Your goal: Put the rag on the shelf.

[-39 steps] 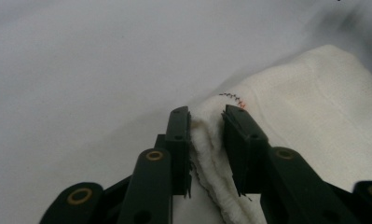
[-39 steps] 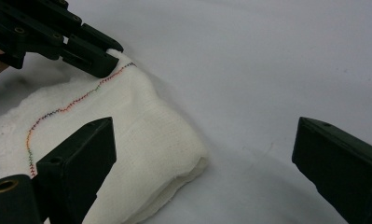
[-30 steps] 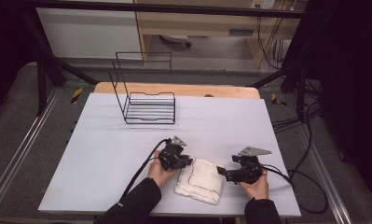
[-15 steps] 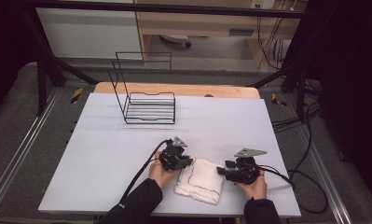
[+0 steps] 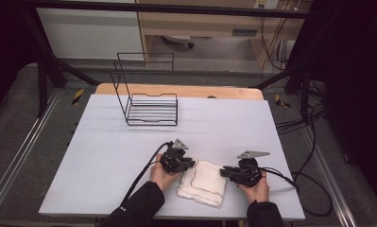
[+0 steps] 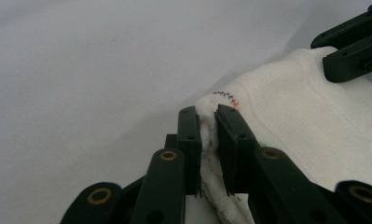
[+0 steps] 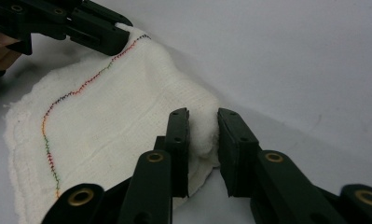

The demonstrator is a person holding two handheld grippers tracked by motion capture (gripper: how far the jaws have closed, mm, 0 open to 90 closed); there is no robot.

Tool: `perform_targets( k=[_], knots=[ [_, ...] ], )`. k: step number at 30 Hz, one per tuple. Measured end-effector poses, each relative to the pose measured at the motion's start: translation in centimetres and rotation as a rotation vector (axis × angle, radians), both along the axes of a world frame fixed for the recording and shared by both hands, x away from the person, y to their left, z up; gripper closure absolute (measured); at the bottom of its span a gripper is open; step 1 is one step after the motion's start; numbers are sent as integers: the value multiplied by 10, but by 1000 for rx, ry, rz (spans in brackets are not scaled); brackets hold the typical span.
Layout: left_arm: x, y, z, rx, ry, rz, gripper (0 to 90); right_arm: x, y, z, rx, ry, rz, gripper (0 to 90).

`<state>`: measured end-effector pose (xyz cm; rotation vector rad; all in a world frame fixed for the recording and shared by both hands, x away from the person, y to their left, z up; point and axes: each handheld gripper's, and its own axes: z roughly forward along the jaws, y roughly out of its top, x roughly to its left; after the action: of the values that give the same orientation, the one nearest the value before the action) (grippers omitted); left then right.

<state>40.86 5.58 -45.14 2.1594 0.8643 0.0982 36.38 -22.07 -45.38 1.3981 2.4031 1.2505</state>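
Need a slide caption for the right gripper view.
Right tool pinching a corner of the white cloth on the table.

We see a white folded cloth (image 5: 202, 188) lying low and centre in the high view, near the front edge of the counter (image 5: 106, 156). It is soft and woven, with frayed edges and a wavy line of multicoloured stitching across its top. Two opposite corners are bunched up, pinched off the surface.
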Motion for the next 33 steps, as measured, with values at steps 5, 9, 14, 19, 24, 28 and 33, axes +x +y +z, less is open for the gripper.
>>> perform_targets(
  k=[5,9,14,19,24,28,33],
  knots=[
    [-1,0,1,-6,2,12,817,0,0,3,14,15,-16,807],
    [-3,2,2,-16,-6,18,823,-1,-2,6,28,-2,-16,814],
    [-7,5,6,-28,-29,25,825,-4,-1,12,20,-37,-12,816],
    [-11,9,12,-51,-48,30,826,-7,1,17,24,-69,-12,819],
    [-13,15,19,-86,-66,37,826,-9,2,23,49,-97,-18,820],
    [-17,17,25,-110,-82,43,826,-11,2,29,54,-131,-14,821],
    [-21,20,32,-131,-100,46,827,-13,2,35,66,-161,-18,822]
  ],
)
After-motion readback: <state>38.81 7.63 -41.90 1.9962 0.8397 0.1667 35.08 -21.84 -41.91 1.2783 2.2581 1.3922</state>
